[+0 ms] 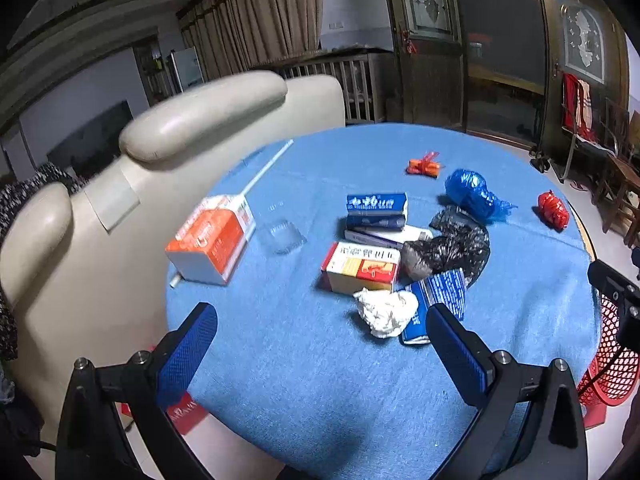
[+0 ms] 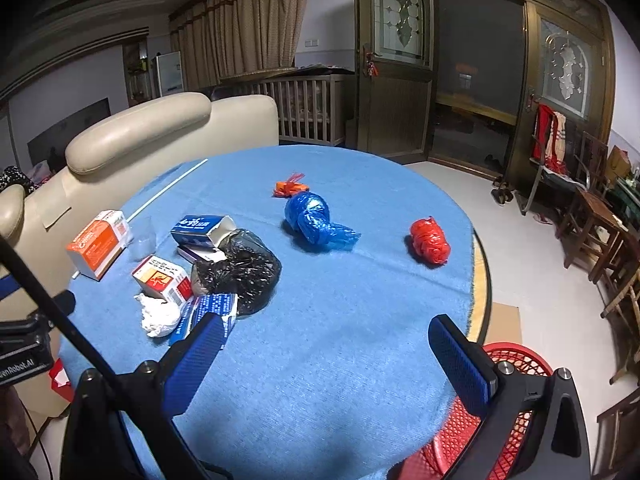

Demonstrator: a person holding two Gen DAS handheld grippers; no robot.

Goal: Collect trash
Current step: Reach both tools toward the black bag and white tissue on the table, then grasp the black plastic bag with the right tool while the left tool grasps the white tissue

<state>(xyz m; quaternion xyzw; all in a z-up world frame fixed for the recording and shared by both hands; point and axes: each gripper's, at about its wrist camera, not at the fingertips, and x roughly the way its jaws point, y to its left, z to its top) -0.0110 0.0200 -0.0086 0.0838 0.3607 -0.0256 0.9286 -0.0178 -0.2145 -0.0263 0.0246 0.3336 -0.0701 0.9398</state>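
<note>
In the left wrist view, the left tongs (image 1: 320,344) were held with their blue pads wide apart and nothing between them, above the near part of the blue surface (image 1: 304,392). All the trash was seen lying on that surface: an orange box (image 1: 210,240) at the left beside a clear plastic cup (image 1: 282,236), a stack of blue boxes (image 1: 376,212), a red and yellow box (image 1: 362,266), a crumpled tissue (image 1: 386,312) touching a blue packet (image 1: 442,296), a black bag (image 1: 452,246), a knotted blue bag (image 1: 474,196), a small orange wrapper (image 1: 424,165) and a red bag (image 1: 554,210) near the far right edge. A red basket (image 1: 612,364) was glimpsed off the right edge of the surface.

In the right wrist view, the right tongs (image 2: 332,356) were likewise spread open and empty, held over the near right side of the surface, with the red basket (image 2: 460,440) just below them. What could be seen of the basket's inside held no trash, though much of it was hidden. The task was judged barely begun: nothing had been gripped and every piece remained to be collected.
</note>
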